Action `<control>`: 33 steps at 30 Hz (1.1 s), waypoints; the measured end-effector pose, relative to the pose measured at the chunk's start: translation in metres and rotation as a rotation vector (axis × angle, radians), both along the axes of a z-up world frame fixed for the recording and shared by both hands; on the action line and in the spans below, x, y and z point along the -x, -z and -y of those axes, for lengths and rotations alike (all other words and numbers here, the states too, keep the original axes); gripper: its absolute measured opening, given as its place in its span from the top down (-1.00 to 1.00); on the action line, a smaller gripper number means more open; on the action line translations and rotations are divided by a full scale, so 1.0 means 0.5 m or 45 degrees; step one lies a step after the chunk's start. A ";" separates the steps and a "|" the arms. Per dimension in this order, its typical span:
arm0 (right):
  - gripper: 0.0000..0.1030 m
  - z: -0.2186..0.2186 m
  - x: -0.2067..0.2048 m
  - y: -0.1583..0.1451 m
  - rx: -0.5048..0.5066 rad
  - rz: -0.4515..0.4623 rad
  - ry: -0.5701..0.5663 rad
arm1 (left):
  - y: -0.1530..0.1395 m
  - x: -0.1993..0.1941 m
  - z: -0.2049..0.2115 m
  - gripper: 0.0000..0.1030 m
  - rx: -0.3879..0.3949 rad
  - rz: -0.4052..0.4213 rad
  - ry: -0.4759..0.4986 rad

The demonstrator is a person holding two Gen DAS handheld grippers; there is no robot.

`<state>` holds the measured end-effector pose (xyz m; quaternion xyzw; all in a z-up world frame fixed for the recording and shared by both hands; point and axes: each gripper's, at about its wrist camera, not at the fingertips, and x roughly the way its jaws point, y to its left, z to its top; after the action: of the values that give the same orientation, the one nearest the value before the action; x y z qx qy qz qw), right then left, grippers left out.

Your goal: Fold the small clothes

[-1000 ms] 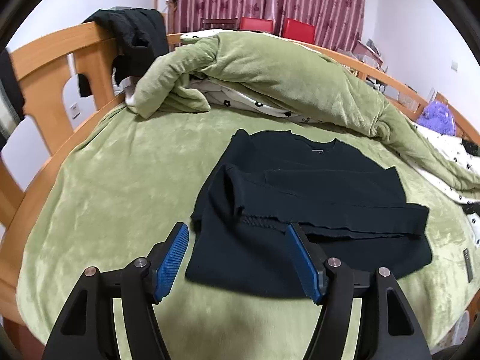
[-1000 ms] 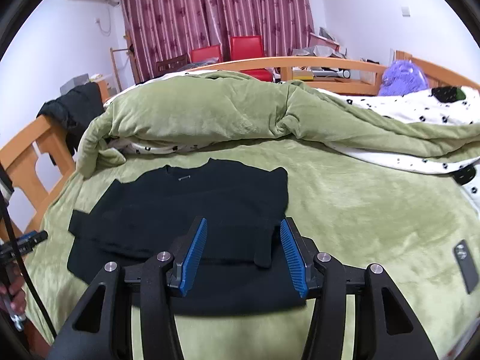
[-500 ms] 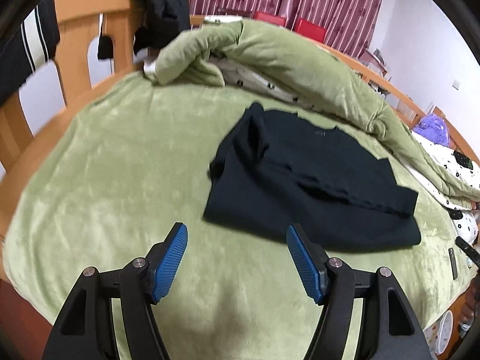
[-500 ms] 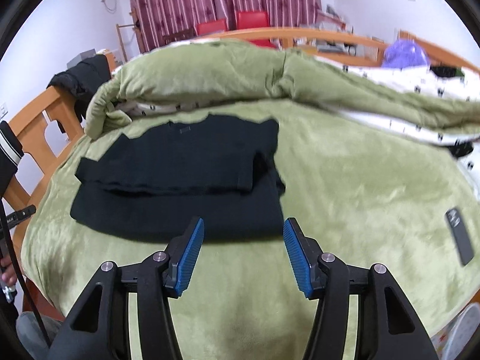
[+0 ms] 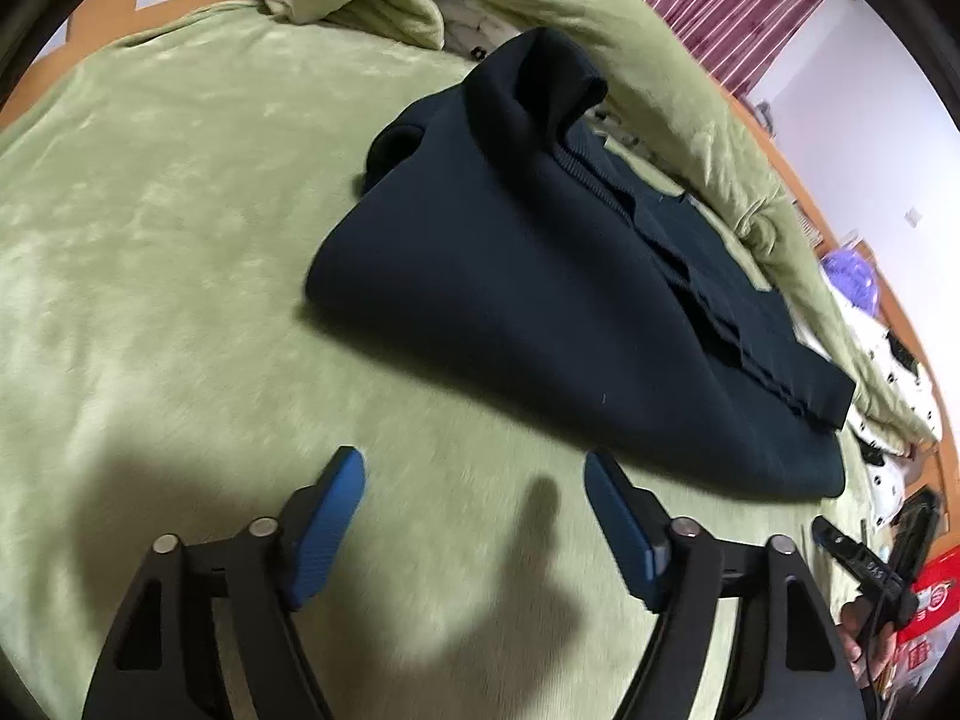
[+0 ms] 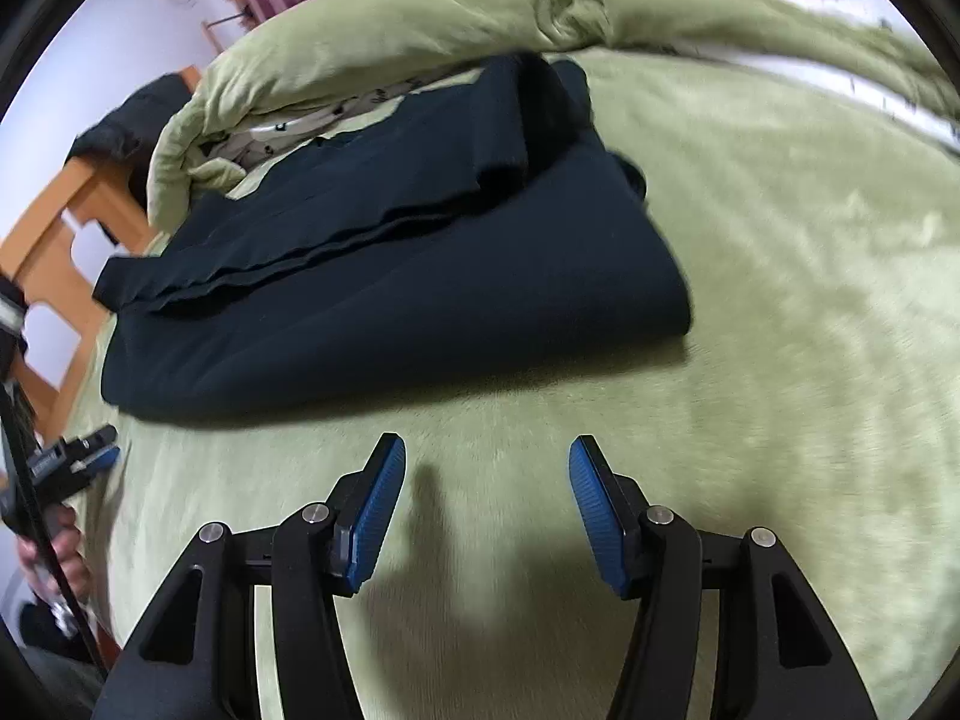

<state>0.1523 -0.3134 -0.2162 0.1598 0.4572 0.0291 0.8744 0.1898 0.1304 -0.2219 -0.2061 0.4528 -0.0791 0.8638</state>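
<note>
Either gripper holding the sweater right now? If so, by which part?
Nothing is held. The left gripper, jaws opening, and the right gripper, open, both stand over bare green blanket, short of the near hem of the black sweater.

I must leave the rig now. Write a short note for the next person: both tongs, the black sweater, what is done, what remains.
Left tongs: empty, jaws opening, over the green blanket just short of the sweater's near hem.
Right tongs: open, empty, also just short of the hem.
Black sweater: flat on the blanket, both sleeves already folded across the body.
Left to do: grip the near hem at both corners and fold it up toward the collar.
</note>
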 end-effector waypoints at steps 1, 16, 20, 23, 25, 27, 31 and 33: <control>-0.10 0.003 -0.005 0.007 -0.023 0.007 0.014 | 0.000 -0.004 0.002 -0.58 0.016 0.022 0.006; -0.22 0.027 -0.117 0.013 -0.267 0.052 0.227 | 0.014 -0.135 0.002 -0.30 0.179 -0.026 -0.129; 0.30 0.020 -0.153 0.017 -0.224 0.029 0.257 | 0.029 -0.136 -0.019 0.64 0.220 -0.064 -0.207; 0.79 0.016 -0.155 0.011 -0.208 0.043 0.225 | 0.037 -0.123 -0.025 0.86 0.283 -0.073 -0.206; 0.84 0.014 -0.145 0.001 -0.180 0.067 0.198 | 0.029 -0.109 -0.020 0.87 0.264 -0.056 -0.203; 0.85 0.012 -0.130 -0.011 -0.163 0.087 0.170 | 0.017 -0.092 -0.012 0.88 0.234 -0.037 -0.192; 0.86 0.017 -0.092 -0.032 -0.168 0.116 0.133 | -0.003 -0.052 -0.010 0.88 0.177 -0.018 -0.152; 0.86 0.017 -0.066 -0.039 -0.159 0.114 0.122 | -0.010 -0.028 -0.013 0.88 0.160 -0.017 -0.135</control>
<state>0.1852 -0.3217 -0.1966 0.2345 0.4069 0.0227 0.8826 0.2036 0.1368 -0.2169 -0.2843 0.4412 -0.0601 0.8491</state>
